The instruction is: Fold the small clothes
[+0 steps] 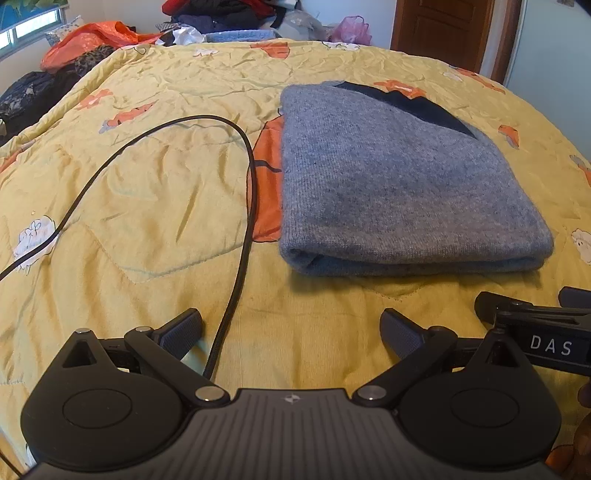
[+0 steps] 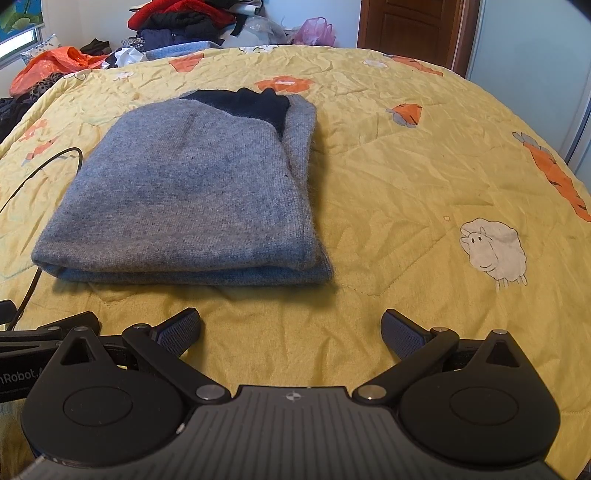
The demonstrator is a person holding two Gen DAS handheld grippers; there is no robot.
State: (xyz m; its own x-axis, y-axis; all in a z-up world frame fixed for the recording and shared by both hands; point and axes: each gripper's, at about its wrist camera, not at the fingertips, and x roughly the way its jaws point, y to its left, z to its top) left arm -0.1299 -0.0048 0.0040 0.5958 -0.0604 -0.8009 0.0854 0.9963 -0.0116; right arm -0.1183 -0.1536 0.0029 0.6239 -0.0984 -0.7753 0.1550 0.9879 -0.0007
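A grey knitted sweater (image 1: 388, 177) with a dark collar lies folded into a thick rectangle on the yellow quilt (image 1: 147, 206). In the left wrist view it sits ahead and to the right of my left gripper (image 1: 291, 332), which is open with nothing between its fingers. In the right wrist view the same sweater (image 2: 192, 192) lies ahead and to the left of my right gripper (image 2: 291, 332), also open and holding nothing. Both grippers hover low over the quilt, a short way back from the sweater's near folded edge. The right gripper's body (image 1: 535, 332) shows at the left view's right edge.
A black cable (image 1: 243, 206) loops across the quilt left of the sweater. A pile of clothes (image 1: 221, 18) and plastic bags (image 1: 107, 37) crowd the far side of the bed. A brown door (image 2: 410, 26) stands behind. The quilt (image 2: 424, 177) right of the sweater is bare.
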